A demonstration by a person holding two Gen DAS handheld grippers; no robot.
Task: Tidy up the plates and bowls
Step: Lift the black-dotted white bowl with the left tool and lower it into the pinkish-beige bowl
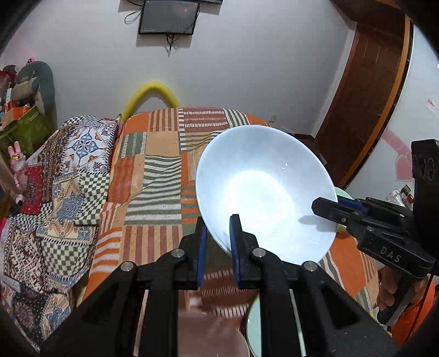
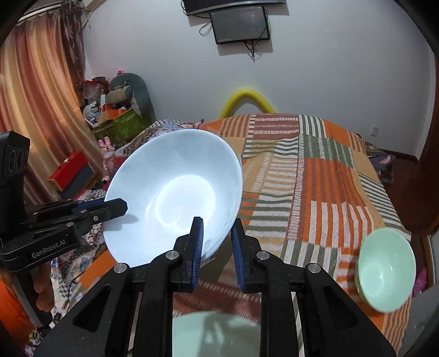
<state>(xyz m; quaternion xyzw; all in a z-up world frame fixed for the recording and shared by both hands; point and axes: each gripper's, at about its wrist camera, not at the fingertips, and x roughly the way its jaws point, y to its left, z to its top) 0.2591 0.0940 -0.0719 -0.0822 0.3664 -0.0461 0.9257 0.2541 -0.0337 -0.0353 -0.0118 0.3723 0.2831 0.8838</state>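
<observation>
A large white bowl point(image 1: 263, 192) is held in the air over the bed, tilted, by both grippers. My left gripper point(image 1: 218, 233) is shut on its near rim; it enters the right wrist view point(image 2: 115, 207) from the left, on the bowl's left rim. My right gripper point(image 2: 216, 239) is shut on the rim of the white bowl point(image 2: 175, 197); it also shows in the left wrist view point(image 1: 326, 208) at the bowl's right rim. A small green bowl point(image 2: 387, 269) lies tilted on the bed at the right. A pale green dish point(image 2: 214, 335) lies below my right gripper.
The bed has an orange striped patchwork cover point(image 1: 159, 175) and a patterned quilt point(image 1: 55, 208) on its left. Toys and boxes point(image 2: 109, 115) are piled by the curtain. A wooden door point(image 1: 367, 90) stands at the right. A screen point(image 1: 167, 16) hangs on the wall.
</observation>
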